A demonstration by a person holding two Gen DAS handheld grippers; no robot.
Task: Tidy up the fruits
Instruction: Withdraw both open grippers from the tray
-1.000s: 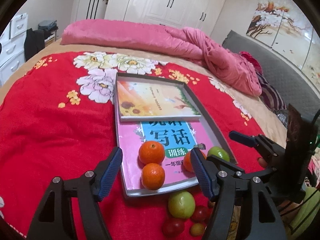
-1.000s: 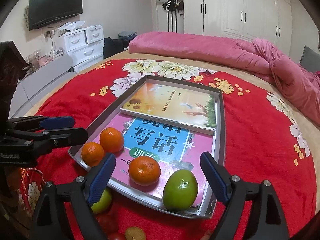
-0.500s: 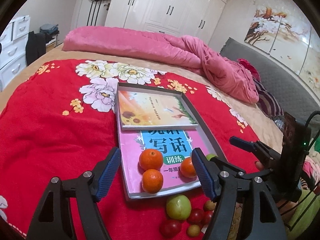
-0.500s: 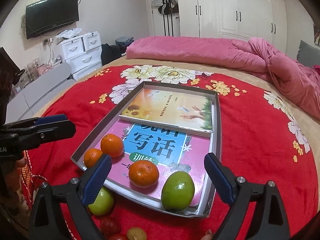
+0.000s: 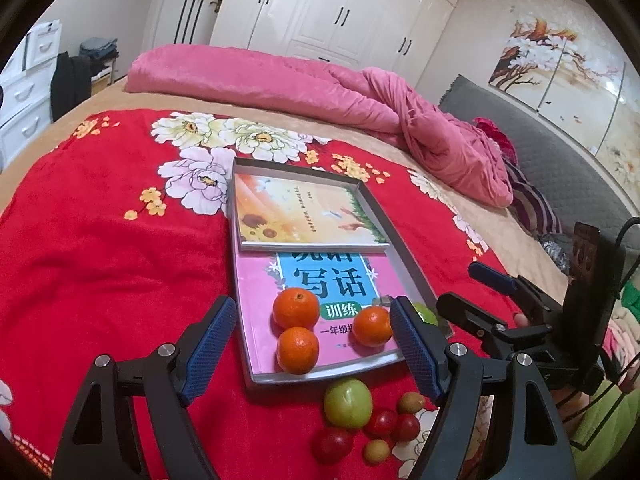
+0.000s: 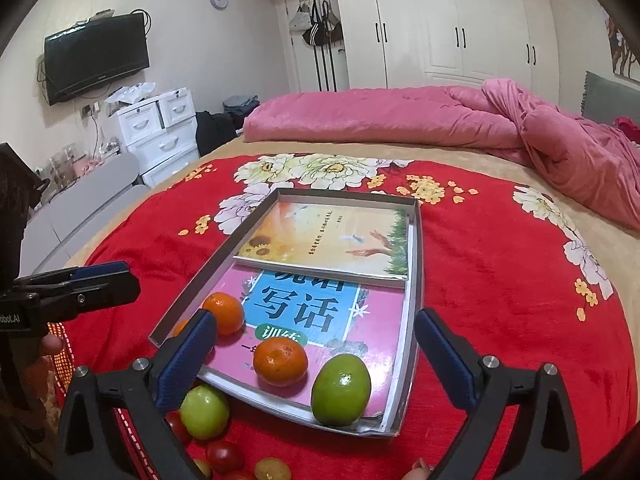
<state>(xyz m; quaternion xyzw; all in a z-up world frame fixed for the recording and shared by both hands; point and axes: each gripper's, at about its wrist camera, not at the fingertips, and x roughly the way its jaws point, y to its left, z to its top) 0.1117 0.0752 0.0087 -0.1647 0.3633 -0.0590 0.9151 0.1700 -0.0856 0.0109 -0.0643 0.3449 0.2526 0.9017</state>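
A grey tray (image 5: pixel 400 240) (image 6: pixel 416 272) lies on the red bedspread. At its near end three oranges (image 5: pixel 296 307) (image 6: pixel 280 362) and a green fruit (image 6: pixel 340 390) rest on a pink book. Outside the tray's near edge lie a second green fruit (image 5: pixel 347 403) (image 6: pixel 204 412) and several cherry tomatoes (image 5: pixel 332 445) (image 6: pixel 224 456). My left gripper (image 5: pixel 314 320) hovers over the near end, jaws opening, pressing on nothing. My right gripper (image 6: pixel 316 320) hangs beside it above the same end, jaws opening wide and empty. Each gripper shows at the side of the other's view.
Two books fill the tray, the orange-covered book (image 5: pixel 300 216) at its far end. A rumpled pink quilt (image 5: pixel 360 92) lies across the far side of the bed. White drawers (image 6: pixel 160 136) stand to the left. A grey headboard (image 5: pixel 560 176) is to the right.
Both grippers' jaws have spread wider. The right gripper has drawn back and up a little from the tray. The fruits have stayed where they were.
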